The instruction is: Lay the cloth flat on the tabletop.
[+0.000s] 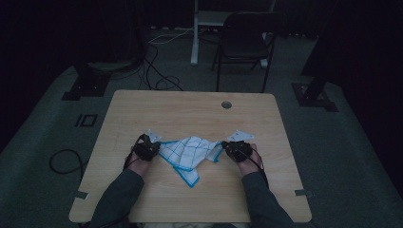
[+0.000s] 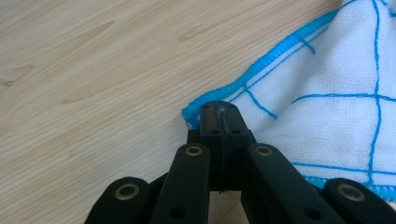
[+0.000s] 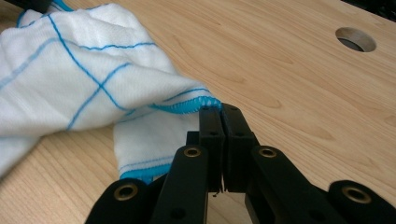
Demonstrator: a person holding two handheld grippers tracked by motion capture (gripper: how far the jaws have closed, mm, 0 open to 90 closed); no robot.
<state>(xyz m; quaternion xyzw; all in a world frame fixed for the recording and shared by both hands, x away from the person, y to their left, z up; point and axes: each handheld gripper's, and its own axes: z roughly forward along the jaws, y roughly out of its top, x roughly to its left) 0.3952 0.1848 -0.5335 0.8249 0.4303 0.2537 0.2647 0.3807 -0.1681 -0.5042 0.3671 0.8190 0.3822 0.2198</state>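
Tongs, left (image 2: 219, 112) and right (image 3: 219, 114), each pinch a blue-hemmed white checked cloth (image 1: 190, 152) corner, likely for spreading it across the pale wooden worktop (image 1: 190, 109).

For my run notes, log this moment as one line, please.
left tongs: shut on cloth edge | right tongs: shut on cloth edge | cloth: bunched between them on table

High view dim, underexposed; room beyond table (image 1: 190, 109) near black, floor murky grey. Both gripper views bright, evenly lit, no glare, only soft shadow under cloth (image 3: 70, 84). Nearest jaw links slightly soft; wood grain sharp; far cloth folds mildly blurred.
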